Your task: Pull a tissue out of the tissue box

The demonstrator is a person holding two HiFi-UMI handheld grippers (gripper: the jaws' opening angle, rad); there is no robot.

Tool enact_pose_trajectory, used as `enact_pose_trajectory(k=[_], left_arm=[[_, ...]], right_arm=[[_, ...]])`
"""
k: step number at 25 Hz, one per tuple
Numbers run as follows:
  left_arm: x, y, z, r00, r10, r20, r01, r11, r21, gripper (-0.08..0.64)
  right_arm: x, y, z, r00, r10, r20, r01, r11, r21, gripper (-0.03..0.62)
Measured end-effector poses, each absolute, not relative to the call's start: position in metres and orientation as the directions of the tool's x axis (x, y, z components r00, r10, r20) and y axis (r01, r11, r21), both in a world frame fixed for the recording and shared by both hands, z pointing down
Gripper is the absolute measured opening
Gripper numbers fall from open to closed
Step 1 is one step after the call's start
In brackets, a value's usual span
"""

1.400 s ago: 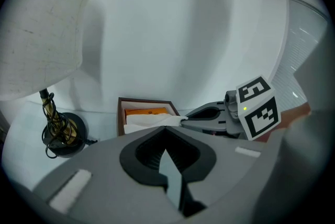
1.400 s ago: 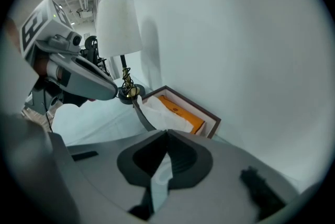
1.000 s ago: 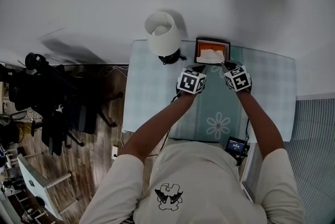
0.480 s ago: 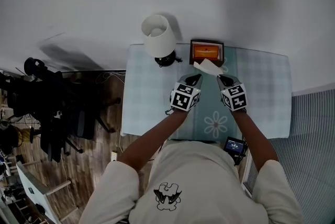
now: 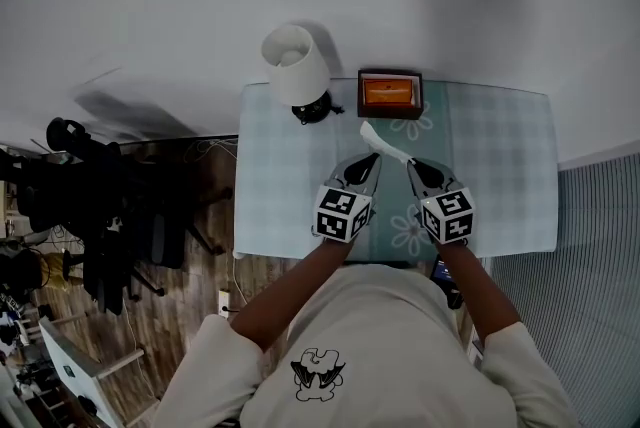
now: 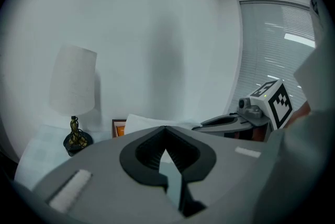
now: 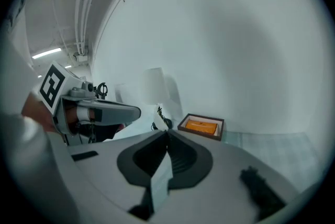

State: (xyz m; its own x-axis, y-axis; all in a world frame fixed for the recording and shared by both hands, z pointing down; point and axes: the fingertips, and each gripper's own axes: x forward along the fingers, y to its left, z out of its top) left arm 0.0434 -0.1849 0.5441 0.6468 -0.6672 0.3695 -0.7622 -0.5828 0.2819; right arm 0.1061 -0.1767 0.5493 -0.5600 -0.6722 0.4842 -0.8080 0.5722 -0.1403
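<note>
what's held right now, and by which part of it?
The tissue, clear of the tissue box. The right claw is shut on one edge, a strip running back between its jaws; the left claw appears to pinch another edge at its tips.

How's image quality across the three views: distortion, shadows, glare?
Head view: fisheye bows the table edges; the lamp throws a soft shadow on the wall. Left gripper view: black round vignette, bright window blinds, the white tissue barely separates from the wall. Right gripper view: same vignette, ceiling lights glare, tissue box reads clearly.
</note>
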Motion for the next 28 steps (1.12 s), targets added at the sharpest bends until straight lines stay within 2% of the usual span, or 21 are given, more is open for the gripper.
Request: enact_pose_trajectory(k=[7,12,18,22,28], left_arm=[[0.032,-0.158,0.526,0.657,-0.674,0.337,-0.753,-0.569,0.330,0.005],[0.026,-0.133,0.525,0.653,-0.680,0.334,-0.757,-0.587,0.287,0.005],[0.020,-0.105,0.539,0.668,-0.649,0.363,-0.743,-0.602,0.292,0.005],[0.018,-0.097,0.550,0.669,-0.640,0.378,-0.743,-0.574,0.344,0.005],[0.016,-0.097,0.552,0.670,-0.635,0.384,-0.742,-0.588,0.322,0.005]], right_arm=[[0.105,-0.152,0.533,-0.568,-0.694,0.442,-0.819,0.528,-0.223,0.015],[0.115,-0.124,0.532,-0.553,-0.715,0.427,-0.833,0.479,-0.277,0.015],[0.099,-0.087,0.538,-0.557,-0.711,0.428,-0.827,0.522,-0.208,0.015],[0.098,-0.072,0.552,-0.551,-0.707,0.443,-0.833,0.494,-0.249,0.015],[0.097,-0.071,0.549,-0.565,-0.698,0.439,-0.822,0.524,-0.224,0.015]])
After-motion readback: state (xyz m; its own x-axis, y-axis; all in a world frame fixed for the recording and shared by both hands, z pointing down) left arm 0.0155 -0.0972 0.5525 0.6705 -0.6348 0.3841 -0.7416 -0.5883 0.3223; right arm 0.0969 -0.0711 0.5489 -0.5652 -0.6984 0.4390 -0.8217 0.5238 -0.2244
